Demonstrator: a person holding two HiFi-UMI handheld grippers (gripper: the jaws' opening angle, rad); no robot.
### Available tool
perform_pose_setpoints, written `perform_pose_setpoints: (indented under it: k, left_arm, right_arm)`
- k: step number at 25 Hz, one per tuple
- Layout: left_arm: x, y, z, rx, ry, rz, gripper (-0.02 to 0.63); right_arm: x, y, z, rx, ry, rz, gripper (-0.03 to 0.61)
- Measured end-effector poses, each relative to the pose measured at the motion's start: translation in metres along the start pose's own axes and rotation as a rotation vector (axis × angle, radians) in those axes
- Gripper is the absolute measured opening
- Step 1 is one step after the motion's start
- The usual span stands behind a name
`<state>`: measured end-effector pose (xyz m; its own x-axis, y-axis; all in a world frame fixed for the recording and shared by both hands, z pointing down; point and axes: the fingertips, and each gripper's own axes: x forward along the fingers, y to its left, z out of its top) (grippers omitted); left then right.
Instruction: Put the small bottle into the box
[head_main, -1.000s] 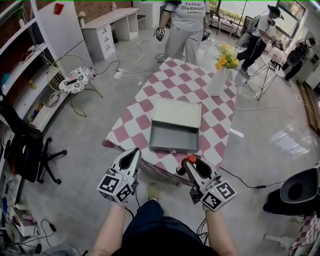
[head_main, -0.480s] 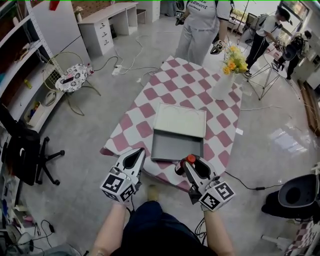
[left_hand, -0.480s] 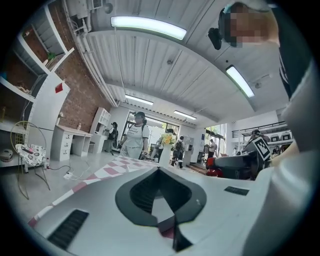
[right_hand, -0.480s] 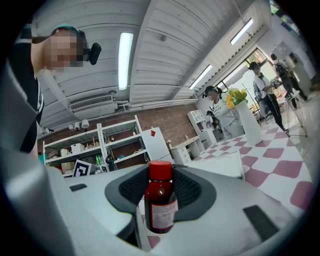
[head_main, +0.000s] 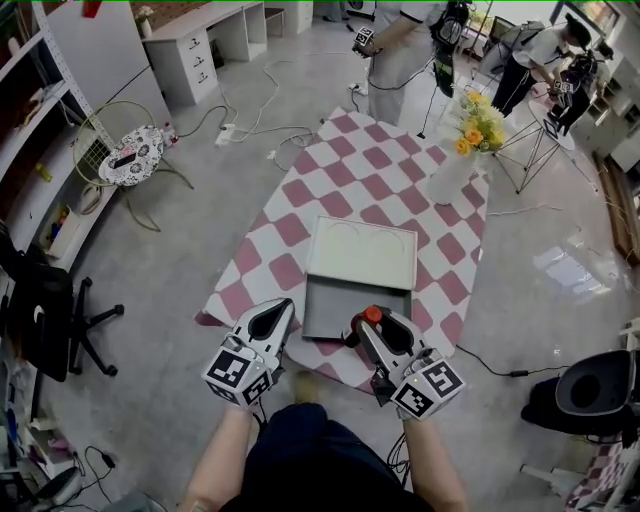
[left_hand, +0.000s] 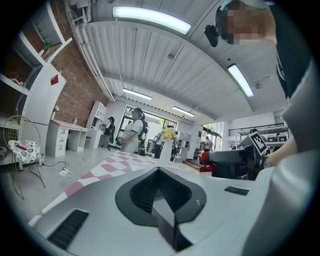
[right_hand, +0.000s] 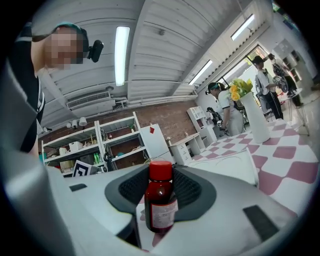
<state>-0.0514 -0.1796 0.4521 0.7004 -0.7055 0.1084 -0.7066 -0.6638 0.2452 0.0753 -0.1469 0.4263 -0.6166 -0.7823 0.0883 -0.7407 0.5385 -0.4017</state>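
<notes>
Both grippers have neared the box (head_main: 330, 312), the right gripper (head_main: 366, 330) clamping the small bottle (right_hand: 161, 200) at its near edge, the left gripper (head_main: 270, 322) pinched empty; release remains.

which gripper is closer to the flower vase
Right. The right gripper, shut on the small bottle, is at the box's near edge, on the vase's side; the left gripper is beyond the box's opposite corner, farther off.
</notes>
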Motion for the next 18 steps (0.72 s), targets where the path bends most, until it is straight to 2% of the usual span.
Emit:
perform_pose_setpoints:
  k: [13, 18]
  left_arm:
    - [0.026, 0.024, -0.019, -0.031, 0.042, -0.060, 0.000]
    - [0.032, 0.035, -0.024, -0.036, 0.044, -0.060, 0.001]
  right_arm:
    - [0.056, -0.009, -0.025, -0.070, 0.143, -0.010, 0.147]
    - [0.071, -0.011, -0.036, -0.151, 0.210, -0.003, 0.147]
